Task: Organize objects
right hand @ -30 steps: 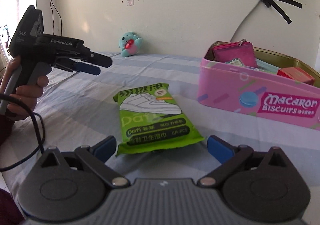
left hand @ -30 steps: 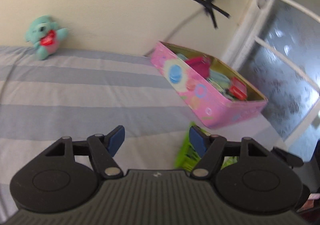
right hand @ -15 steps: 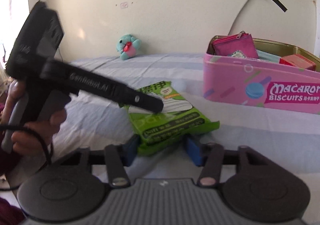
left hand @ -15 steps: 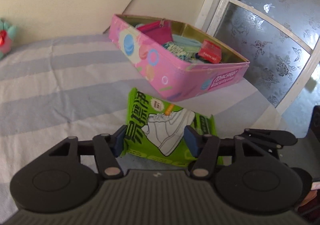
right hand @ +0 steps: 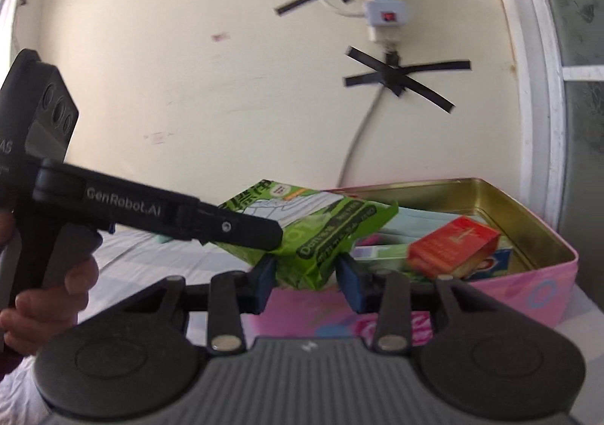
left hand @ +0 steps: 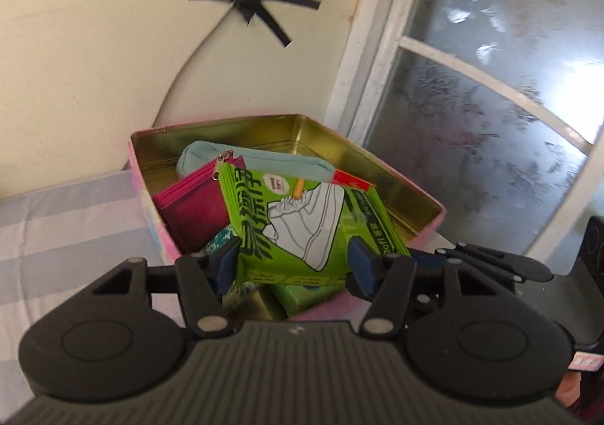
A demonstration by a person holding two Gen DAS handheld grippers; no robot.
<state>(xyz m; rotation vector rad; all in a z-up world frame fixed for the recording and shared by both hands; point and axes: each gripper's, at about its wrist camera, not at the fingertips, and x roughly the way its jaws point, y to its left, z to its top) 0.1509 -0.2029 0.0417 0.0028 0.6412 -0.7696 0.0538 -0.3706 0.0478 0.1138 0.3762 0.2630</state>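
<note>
We had both the left hand-held gripper [left hand: 292, 262] and the right hand-held gripper [right hand: 307, 279] closed on the green wipes pack [left hand: 298, 221], tilted over the open pink tin [left hand: 377, 160], its long axis pointing away from us.

Wipes pack [left hand: 302, 225]: green, sneaker print, tilted above the tin, gripped at two edges.
Tin [left hand: 396, 176]: pink, gold inside, open, holding pouches and boxes.

hidden: pink tin [left hand: 400, 176] contents under green wipes pack [left hand: 302, 225] | blurred: wall socket [right hand: 385, 13], perhaps
</note>
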